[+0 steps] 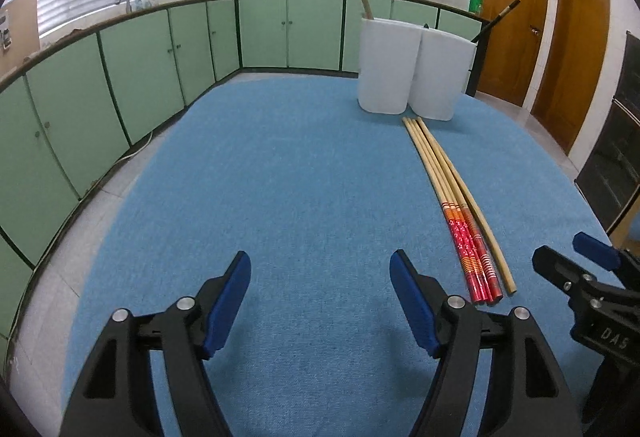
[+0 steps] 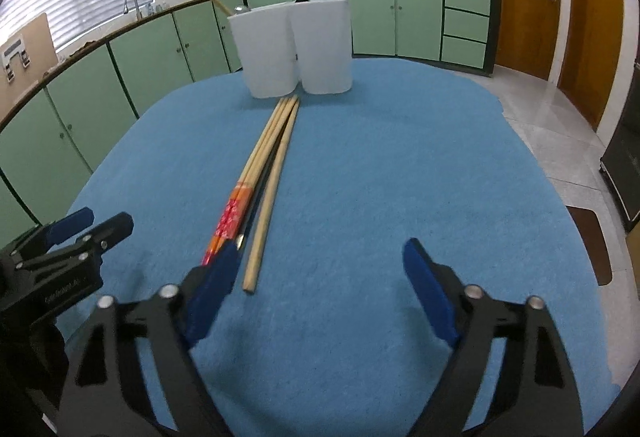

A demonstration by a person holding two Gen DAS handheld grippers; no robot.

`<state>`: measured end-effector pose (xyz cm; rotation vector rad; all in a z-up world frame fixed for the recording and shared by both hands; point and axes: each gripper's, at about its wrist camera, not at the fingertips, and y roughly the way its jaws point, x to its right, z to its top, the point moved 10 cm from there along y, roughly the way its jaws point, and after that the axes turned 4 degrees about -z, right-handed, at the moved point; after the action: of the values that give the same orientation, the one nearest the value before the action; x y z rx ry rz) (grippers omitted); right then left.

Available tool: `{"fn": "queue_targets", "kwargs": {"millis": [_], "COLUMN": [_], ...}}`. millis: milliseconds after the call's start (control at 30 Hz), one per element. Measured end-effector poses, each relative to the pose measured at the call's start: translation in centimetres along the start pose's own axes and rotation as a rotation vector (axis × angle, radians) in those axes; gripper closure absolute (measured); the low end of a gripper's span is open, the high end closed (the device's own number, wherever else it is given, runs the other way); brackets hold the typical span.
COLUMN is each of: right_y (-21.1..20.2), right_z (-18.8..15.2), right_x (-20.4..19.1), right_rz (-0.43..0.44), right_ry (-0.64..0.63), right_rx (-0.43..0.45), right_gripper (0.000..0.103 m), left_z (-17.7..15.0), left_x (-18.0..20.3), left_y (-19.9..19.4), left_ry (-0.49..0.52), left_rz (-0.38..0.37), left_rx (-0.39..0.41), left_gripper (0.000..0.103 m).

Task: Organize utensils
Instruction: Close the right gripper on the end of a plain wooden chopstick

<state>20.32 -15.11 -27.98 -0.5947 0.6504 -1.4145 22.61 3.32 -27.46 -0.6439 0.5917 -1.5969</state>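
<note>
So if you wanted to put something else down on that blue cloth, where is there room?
Plenty: the blue cloth is bare left of the chopsticks, out to the table edge, and again to their right in the right wrist view. It is crowded only at the far end, where the chopstick tips nearly meet the two white holders.
</note>
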Motion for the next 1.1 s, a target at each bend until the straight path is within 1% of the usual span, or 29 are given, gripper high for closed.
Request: {"fn": "queue_targets", "kwargs": {"millis": [100,167,267,333,433,500,700,733,767,800,833,867,1033,1100], "right_y": [0.0,0.1,0.3,0.4,0.7,0.8,1.1,1.2,1.2,1.1,1.2,1.2,1.1,0.9], "right_z": [-0.3,-0.3,-0.7,-0.9,-1.2,-1.3,-1.6,-1.5,-1.5,-1.6,-1.6,-1.6,-1.4,-1.4], "right_x": [-0.6,-0.9,-1.5,-1.8,-1.9,-1.9,-2.7,-2.8,-2.9,-3.0,-3.0,-2.9,-2.1,-1.2], "right_rz": [0.009,0.020,0.031,0.022,0.027,0.029,0.041,0.037,0.043,0.049,0.053,0.053,0.063,0.058], "right_ry": [-0.022,-0.035,-0.050,-0.065,-0.072,-0.074,-0.116,-0.119,-0.122,-0.124,-0.123,-0.116,-0.081,-0.056], "right_rx": [-0.010,-0.022,-0.044,-0.053,-0.068,-0.075,-0.099,-0.099,-0.099,-0.100,-0.101,-0.104,-0.103,-0.101], "right_gripper": [0.031,0.038,0.045,0.048,0.057,0.059,0.071,0.075,0.083,0.087,0.093,0.096,0.097,0.097], "left_z": [-0.4,-0.4,-0.5,-0.7,-0.9,-1.0,-1.2,-1.2,-1.2,-1.3,-1.3,-1.3,-1.3,-1.4], "left_x": [0.1,0.1,-0.1,-0.3,-0.4,-0.5,-0.2,-0.1,0.1,0.0,0.1,0.2,0.9,1.3], "left_y": [0.1,0.1,0.2,0.3,0.4,0.5,0.8,0.9,0.9,0.8,0.8,0.8,0.8,0.7], "left_ry": [0.007,0.004,-0.008,-0.014,-0.022,-0.022,0.003,0.007,0.012,0.015,0.018,0.022,0.039,0.036], "left_rz": [0.003,0.001,0.000,0.001,0.003,0.005,0.016,0.016,0.016,0.017,0.019,0.020,0.009,-0.002], "left_rx": [-0.014,-0.016,-0.021,-0.030,-0.038,-0.044,-0.058,-0.059,-0.059,-0.059,-0.059,-0.060,-0.058,-0.057], "left_gripper": [0.032,0.032,0.032,0.032,0.032,0.032,0.032,0.032,0.032,0.032,0.032,0.032,0.032,0.032]}}
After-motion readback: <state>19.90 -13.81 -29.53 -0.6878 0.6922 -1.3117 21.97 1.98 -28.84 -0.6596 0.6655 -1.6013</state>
